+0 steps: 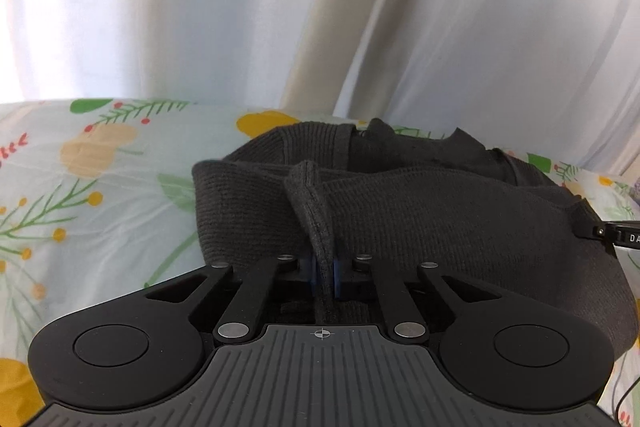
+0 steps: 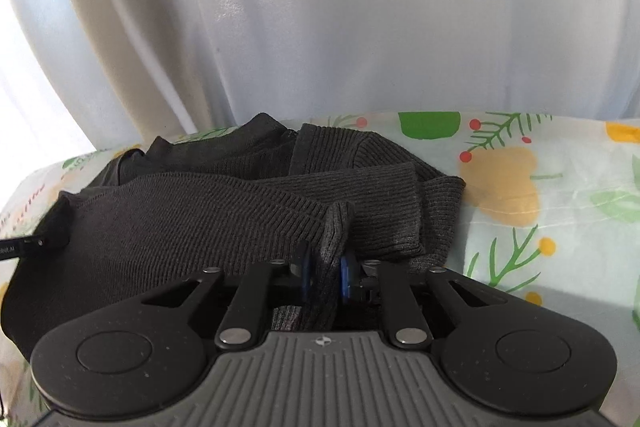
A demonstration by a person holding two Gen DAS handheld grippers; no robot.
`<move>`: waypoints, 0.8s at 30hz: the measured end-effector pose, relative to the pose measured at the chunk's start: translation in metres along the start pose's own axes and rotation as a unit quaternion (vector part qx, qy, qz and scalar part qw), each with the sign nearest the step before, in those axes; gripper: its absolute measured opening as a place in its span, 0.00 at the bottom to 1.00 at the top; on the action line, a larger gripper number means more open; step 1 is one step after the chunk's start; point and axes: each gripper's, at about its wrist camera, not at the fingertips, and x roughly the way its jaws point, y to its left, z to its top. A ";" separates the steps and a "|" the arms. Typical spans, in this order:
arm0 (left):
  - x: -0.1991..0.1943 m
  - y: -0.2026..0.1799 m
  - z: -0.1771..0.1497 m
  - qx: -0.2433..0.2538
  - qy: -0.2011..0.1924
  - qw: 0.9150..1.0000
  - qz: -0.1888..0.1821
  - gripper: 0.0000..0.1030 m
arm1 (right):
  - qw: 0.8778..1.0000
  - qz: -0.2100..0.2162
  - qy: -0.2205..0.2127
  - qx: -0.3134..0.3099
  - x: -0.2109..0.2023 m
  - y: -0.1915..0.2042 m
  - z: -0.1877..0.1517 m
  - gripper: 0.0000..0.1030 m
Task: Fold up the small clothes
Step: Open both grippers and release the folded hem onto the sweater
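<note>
Now tilted downward over a bed: two handheld grippers, each clamped on a fold of one dark grey ribbed knit garment point(image 1: 420, 203). Left gripper point(image 1: 323, 273) pinching a raised ridge of cloth between its blue pads point(image 1: 307, 269), jaws pressed nearly together on the fabric. Right gripper point(image 2: 324, 277) likewise pinching a bunched edge of the same garment point(image 2: 200, 219), blue pads point(image 2: 345, 277) squeezed against the knit. Seen at the far right edge of the left wrist view, the black tip of the other gripper holding the cloth's corner; mirrored at the far left edge of the right wrist view. Garment lying part-folded and bunched in layers on one floral bedsheet point(image 1: 100, 195), pale with yellow blooms, green sprigs and red berries point(image 2: 540, 187). Hanging behind the bed, one white curtain point(image 1: 200, 7) in long vertical folds point(image 2: 320, 27).
</note>
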 end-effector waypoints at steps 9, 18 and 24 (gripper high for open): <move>-0.040 -0.018 0.067 0.040 -0.121 0.992 0.003 0.08 | 0.991 -0.010 -0.111 -0.070 -0.046 0.025 0.048 0.06; 0.050 -0.018 0.050 0.008 -0.039 0.994 0.102 0.22 | 0.990 -0.104 -0.079 -0.046 0.032 0.007 0.067 0.15; 0.047 -0.027 0.031 0.015 -0.033 0.996 0.083 0.52 | 0.996 -0.052 -0.063 -0.037 0.021 0.014 0.035 0.24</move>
